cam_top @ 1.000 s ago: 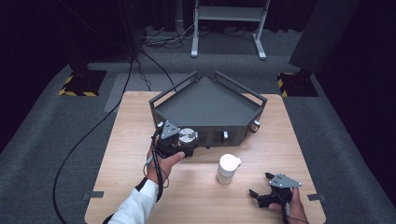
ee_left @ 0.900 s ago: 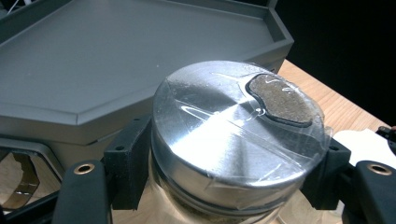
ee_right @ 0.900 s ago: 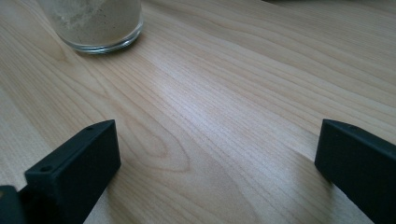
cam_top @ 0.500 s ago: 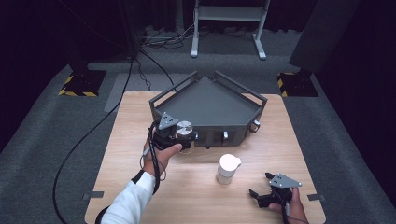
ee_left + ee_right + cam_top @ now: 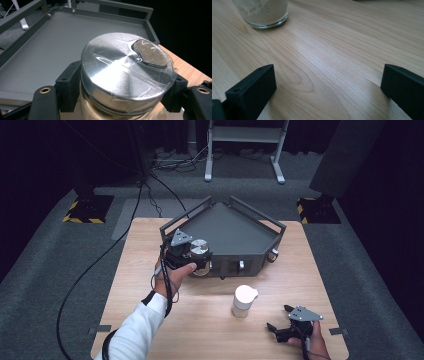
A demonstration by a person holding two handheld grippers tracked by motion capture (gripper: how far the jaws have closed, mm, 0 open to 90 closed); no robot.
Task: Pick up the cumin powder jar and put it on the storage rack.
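Note:
A glass jar with a taped silver metal lid is clamped between the black jaws of my left gripper. In the high view the jar hangs at the front left edge of the dark grey tray, just above its rim. My right gripper rests low at the table's front right, jaws wide apart with bare wood between them. A second jar with a white lid stands on the table between the tray and the right gripper; its glass base holds pale powder.
The tray is an angular metal box with raised rails and knobs on its front wall. A wooden table carries everything. Black cables run over the grey carpet at the left. A metal stand is behind the table.
My left gripper has lifted the silver-lidded jar and carried it up toward the tray's front left edge. The right gripper and the white-lidded jar have stayed where they were.

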